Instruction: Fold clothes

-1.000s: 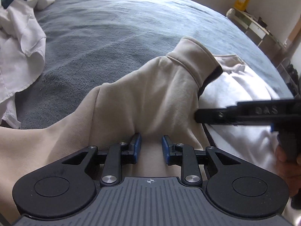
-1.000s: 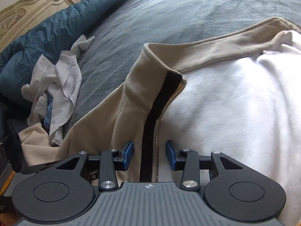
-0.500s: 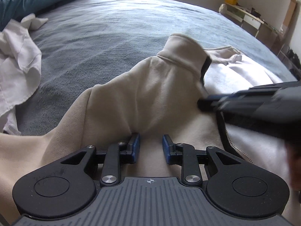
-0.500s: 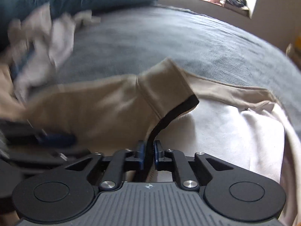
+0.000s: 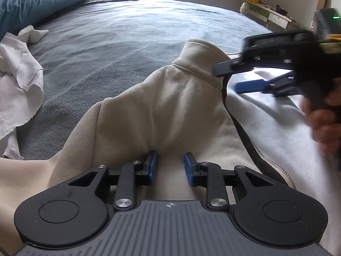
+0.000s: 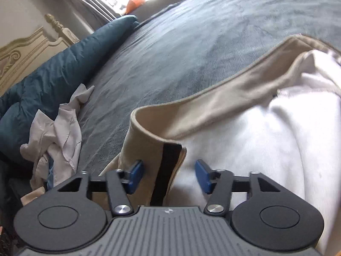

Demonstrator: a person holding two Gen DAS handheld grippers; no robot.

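Note:
A beige zip jacket point(image 5: 170, 106) with a white lining point(image 6: 266, 149) lies open on the grey bed. My left gripper point(image 5: 171, 166) is shut on a bunched fold of its beige front, below the standing collar point(image 5: 200, 55). My right gripper point(image 6: 169, 176) sits at the collar end of the front edge. Its jaws are opening, and the black zipper strip point(image 6: 168, 166) stands between the pads without being pressed. In the left wrist view the right gripper point(image 5: 231, 77) hovers beside the collar, held by a person's hand point(image 5: 324, 123).
The grey blanket point(image 5: 127, 32) stretches away beyond the jacket. A crumpled white shirt point(image 5: 17, 74) point(image 6: 61, 132) lies at the left, with a teal duvet point(image 6: 64, 68) and a carved headboard point(image 6: 25, 51) behind it. A low shelf point(image 5: 272, 15) lines the far right wall.
The right gripper closed on the zipper edge half a second ago and has now spread apart again, ending up nearer the collar. The left gripper keeps its hold and stays in place.

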